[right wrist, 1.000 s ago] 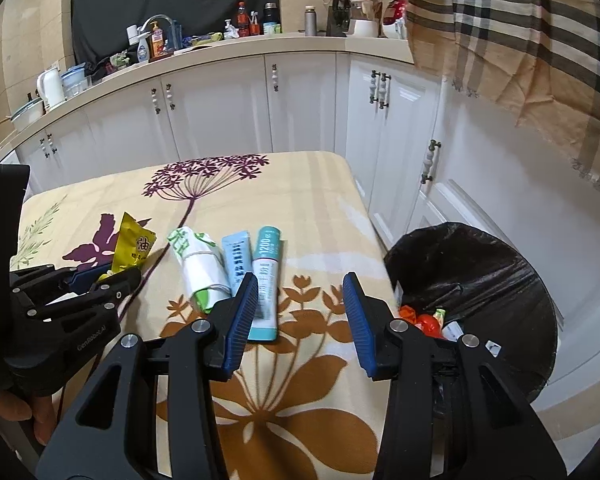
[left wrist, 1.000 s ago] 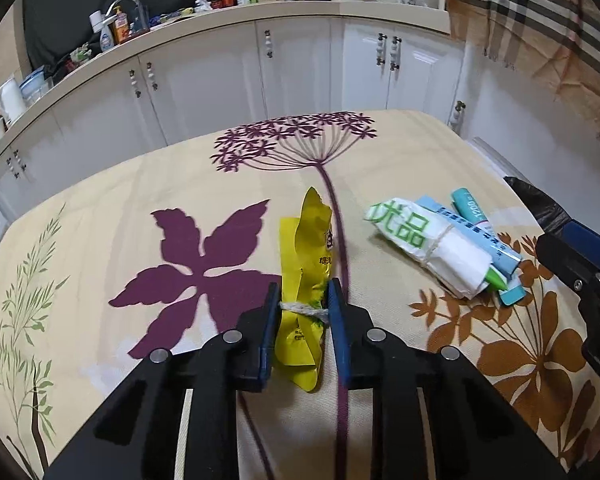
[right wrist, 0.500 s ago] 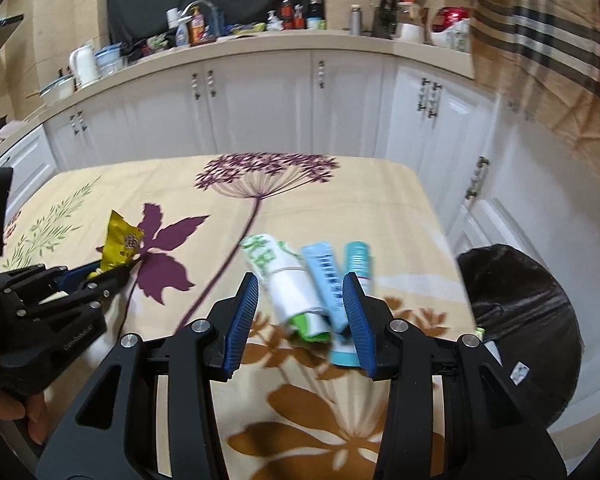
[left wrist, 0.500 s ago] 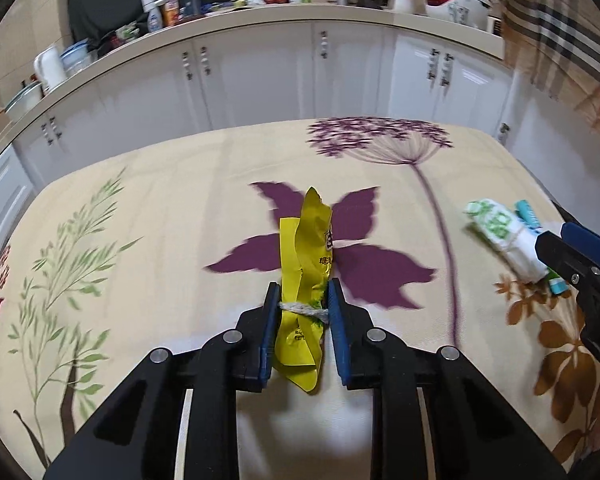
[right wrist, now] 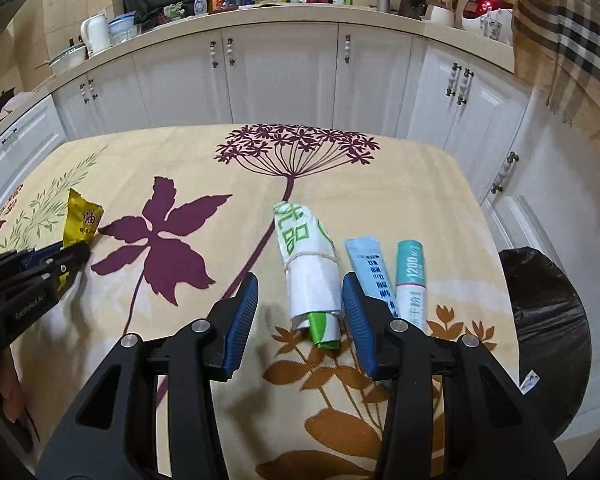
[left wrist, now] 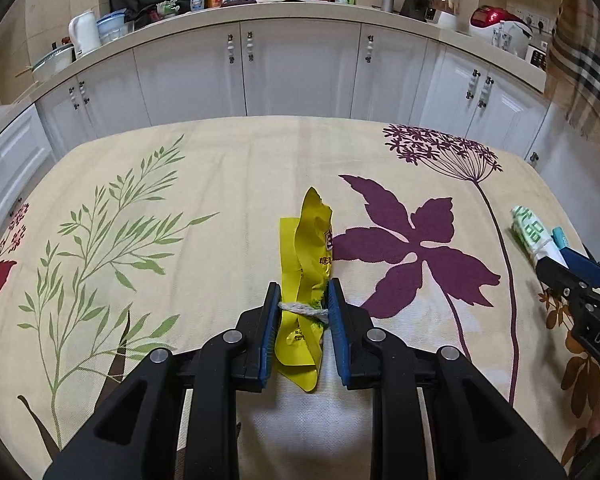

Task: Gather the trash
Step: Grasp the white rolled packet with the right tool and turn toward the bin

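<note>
Tablecloth (right wrist: 400,168) with printed flowers covers the table; a black-lined bin (right wrist: 548,320) stands beside it. Left gripper (left wrist: 303,314) pinches a string-tied yellow wrapper (left wrist: 306,248). Right gripper (right wrist: 300,312), part open and empty, straddles a rolled white-and-green package (right wrist: 310,276) beside two blue tubes (right wrist: 392,276).

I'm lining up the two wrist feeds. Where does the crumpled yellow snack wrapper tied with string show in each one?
Left wrist view: the crumpled yellow snack wrapper is at lower centre, clamped between the left gripper pads.
Right wrist view: the same wrapper is at the far left edge, sticking out past the left gripper.
Shared landmark: the purple leaf print on the tablecloth, just right of the wrapper in both.
</note>
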